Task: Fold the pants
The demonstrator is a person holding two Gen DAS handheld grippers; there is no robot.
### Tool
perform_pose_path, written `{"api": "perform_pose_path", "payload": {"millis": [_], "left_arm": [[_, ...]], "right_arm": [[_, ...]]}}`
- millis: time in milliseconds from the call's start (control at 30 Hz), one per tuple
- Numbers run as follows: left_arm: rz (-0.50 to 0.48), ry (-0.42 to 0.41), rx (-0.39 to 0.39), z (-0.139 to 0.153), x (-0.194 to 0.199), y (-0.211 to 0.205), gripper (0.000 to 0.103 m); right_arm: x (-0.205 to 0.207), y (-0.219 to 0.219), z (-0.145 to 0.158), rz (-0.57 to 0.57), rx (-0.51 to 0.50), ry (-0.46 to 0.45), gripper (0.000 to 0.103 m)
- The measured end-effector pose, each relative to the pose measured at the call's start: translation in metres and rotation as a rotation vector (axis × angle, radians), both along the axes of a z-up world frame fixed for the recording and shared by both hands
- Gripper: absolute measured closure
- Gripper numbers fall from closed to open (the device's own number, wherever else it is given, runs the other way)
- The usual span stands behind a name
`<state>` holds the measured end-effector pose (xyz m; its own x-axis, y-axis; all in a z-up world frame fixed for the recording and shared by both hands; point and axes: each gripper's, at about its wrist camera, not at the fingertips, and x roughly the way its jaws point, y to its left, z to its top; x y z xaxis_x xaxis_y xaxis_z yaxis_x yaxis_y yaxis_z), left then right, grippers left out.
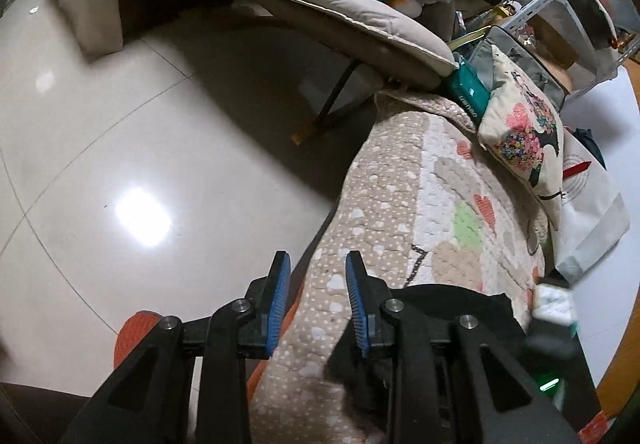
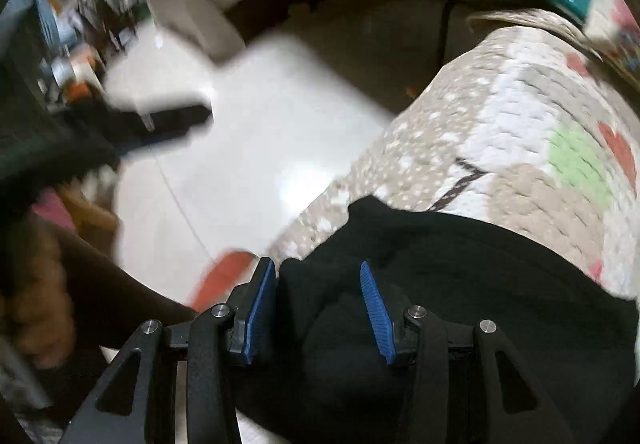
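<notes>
The black pants (image 2: 460,276) lie bunched on a quilted sofa cover with heart patterns (image 2: 520,112). My right gripper (image 2: 318,272) is open, its blue pads apart just above the near edge of the pants, holding nothing. In the left wrist view the pants (image 1: 452,304) show as a dark fold at the lower right, partly hidden behind the gripper's arm. My left gripper (image 1: 318,264) is open and empty, over the sofa cover's (image 1: 400,212) left edge, beside the pants. The left gripper also shows blurred at the left of the right wrist view (image 2: 168,120).
A glossy tiled floor (image 1: 140,144) lies left of the sofa. A printed cushion (image 1: 524,132) and a white bag (image 1: 592,220) sit on the sofa's far end. A padded lounge chair (image 1: 340,12) piled with items stands beyond. An orange slipper (image 1: 132,332) lies on the floor near me.
</notes>
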<state>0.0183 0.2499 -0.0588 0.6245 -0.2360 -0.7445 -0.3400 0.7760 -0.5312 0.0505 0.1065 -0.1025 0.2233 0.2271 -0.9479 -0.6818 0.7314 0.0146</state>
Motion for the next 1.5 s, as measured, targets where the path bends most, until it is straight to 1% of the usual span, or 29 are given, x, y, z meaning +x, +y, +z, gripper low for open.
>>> {"api": "perform_pose_path", "payload": {"millis": [33, 100, 133, 300, 333, 400, 433, 467, 533, 567, 600, 667, 733, 767, 833, 900, 967, 1033, 1067, 1100, 1133, 1167, 1200, 1233, 1267, 1367, 1400, 1433, 1500], "left_arm": [[0.002, -0.002, -0.005, 0.001, 0.001, 0.001, 0.076], [0.019, -0.007, -0.021, 0.002, 0.0, 0.005, 0.076], [0.029, -0.007, -0.029, 0.001, -0.001, 0.006, 0.076], [0.064, 0.01, -0.053, -0.005, -0.004, 0.014, 0.075], [0.069, 0.019, -0.053, -0.007, -0.004, 0.013, 0.075], [0.074, 0.034, -0.053, -0.013, -0.006, 0.012, 0.075], [0.073, 0.042, -0.057, -0.016, -0.008, 0.01, 0.075], [0.067, 0.05, -0.071, -0.02, -0.009, 0.007, 0.075], [0.05, 0.055, -0.093, -0.027, -0.013, 0.0, 0.073], [0.04, 0.059, -0.1, -0.03, -0.015, -0.006, 0.07], [0.021, 0.062, -0.113, -0.033, -0.016, -0.014, 0.067], [-0.02, 0.061, -0.122, -0.037, -0.016, -0.029, 0.066], [-0.068, 0.05, -0.097, -0.039, -0.017, -0.046, 0.062], [-0.093, 0.046, -0.077, -0.04, -0.016, -0.055, 0.059], [-0.135, 0.062, -0.026, -0.046, -0.013, -0.072, 0.055], [-0.157, 0.099, -0.013, -0.057, -0.011, -0.082, 0.053], [-0.172, 0.137, -0.045, -0.07, -0.008, -0.088, 0.048], [-0.16, 0.154, -0.1, -0.079, -0.008, -0.086, 0.048], [-0.163, 0.158, -0.108, -0.08, -0.007, -0.085, 0.048], [-0.178, 0.162, -0.113, -0.079, -0.005, -0.085, 0.055], [-0.192, 0.16, -0.125, -0.078, -0.004, -0.084, 0.06], [-0.202, 0.154, -0.133, -0.076, -0.003, -0.084, 0.071], [-0.216, 0.144, -0.138, -0.073, -0.003, -0.084, 0.077], [-0.224, 0.139, -0.128, -0.07, -0.002, -0.085, 0.08], [-0.228, 0.133, -0.13, -0.068, -0.001, -0.085, 0.085], [-0.215, 0.127, -0.153, -0.065, 0.005, -0.08, 0.088], [-0.204, 0.125, -0.168, -0.064, 0.007, -0.076, 0.089], [-0.195, 0.122, -0.177, -0.063, 0.008, -0.074, 0.089], [-0.179, 0.119, -0.178, -0.062, 0.011, -0.07, 0.089]], "right_arm": [[-0.001, 0.003, -0.002, 0.008, -0.027, -0.025, 0.079], [0.004, 0.002, 0.004, -0.021, 0.009, -0.015, 0.086], [0.009, 0.001, 0.008, -0.04, 0.027, -0.018, 0.087], [0.047, 0.006, 0.01, -0.122, 0.091, 0.019, 0.088], [0.054, 0.009, 0.008, -0.132, 0.11, 0.039, 0.088], [0.07, 0.013, 0.001, -0.151, 0.167, 0.11, 0.093], [0.077, 0.015, -0.003, -0.17, 0.194, 0.149, 0.093], [0.083, 0.014, -0.002, -0.193, 0.221, 0.168, 0.093], [0.089, 0.008, 0.005, -0.218, 0.272, 0.164, 0.093], [0.092, 0.002, 0.011, -0.225, 0.274, 0.148, 0.092], [0.096, -0.002, 0.015, -0.224, 0.263, 0.13, 0.089], [0.093, -0.011, 0.023, -0.197, 0.228, 0.103, 0.075], [0.09, -0.015, 0.025, -0.153, 0.189, 0.097, 0.046], [0.088, -0.015, 0.024, -0.127, 0.168, 0.1, 0.042], [0.084, -0.015, 0.017, -0.086, 0.133, 0.114, 0.04], [0.08, -0.013, 0.008, -0.054, 0.09, 0.122, 0.04], [0.075, -0.004, -0.003, -0.009, 0.042, 0.12, 0.04], [0.068, 0.008, -0.013, 0.038, -0.011, 0.105, 0.04], [0.067, 0.011, -0.017, 0.055, -0.031, 0.093, 0.04], [0.064, 0.015, -0.02, 0.073, -0.056, 0.078, 0.041], [0.061, 0.02, -0.023, 0.086, -0.096, 0.054, 0.056], [0.061, 0.024, -0.026, 0.086, -0.126, 0.039, 0.066], [0.061, 0.024, -0.026, 0.085, -0.141, 0.032, 0.072], [0.063, 0.024, -0.024, 0.077, -0.131, 0.034, 0.078], [0.064, 0.024, -0.021, 0.07, -0.121, 0.034, 0.079], [0.068, 0.025, -0.012, 0.04, -0.105, 0.007, 0.084], [0.072, 0.025, -0.009, 0.028, -0.093, 0.0, 0.093], [0.077, 0.025, -0.004, 0.01, -0.06, 0.005, 0.096], [0.082, 0.032, 0.003, 0.0, -0.054, -0.012, 0.096]]}}
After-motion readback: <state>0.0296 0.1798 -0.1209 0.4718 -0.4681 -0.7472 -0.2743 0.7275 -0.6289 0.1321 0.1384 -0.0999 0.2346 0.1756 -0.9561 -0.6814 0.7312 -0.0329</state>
